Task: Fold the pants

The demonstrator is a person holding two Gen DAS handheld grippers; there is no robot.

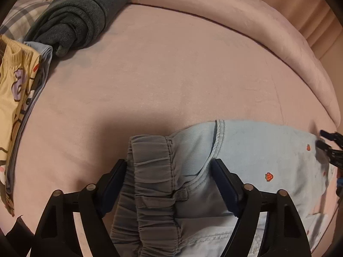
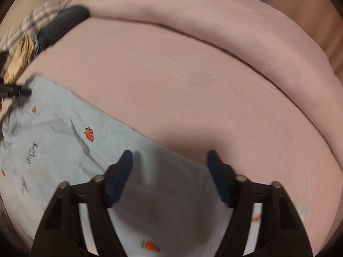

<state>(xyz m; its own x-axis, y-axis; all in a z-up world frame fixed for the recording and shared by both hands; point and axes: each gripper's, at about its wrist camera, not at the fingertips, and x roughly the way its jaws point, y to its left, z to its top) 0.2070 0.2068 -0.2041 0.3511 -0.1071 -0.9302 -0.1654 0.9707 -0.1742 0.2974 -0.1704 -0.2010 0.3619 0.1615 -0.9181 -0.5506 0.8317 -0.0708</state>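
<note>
Light blue pants (image 1: 257, 150) with small strawberry prints lie flat on the pink bed. Their grey elastic waistband (image 1: 150, 182) lies between the spread fingers of my left gripper (image 1: 168, 165), which is open just above it. My right gripper (image 2: 169, 156) is open over the leg end of the pants (image 2: 64, 150), its fingers straddling the fabric's edge. The right gripper also shows at the right edge of the left wrist view (image 1: 330, 145). The left gripper shows at the left edge of the right wrist view (image 2: 15, 91).
A dark grey garment (image 1: 85, 17) is bunched at the far left of the pink bed (image 1: 171, 64). A yellow printed garment (image 1: 15, 90) on a stack of folded clothes lies at the left edge. A rolled pink duvet (image 1: 257, 25) borders the far side.
</note>
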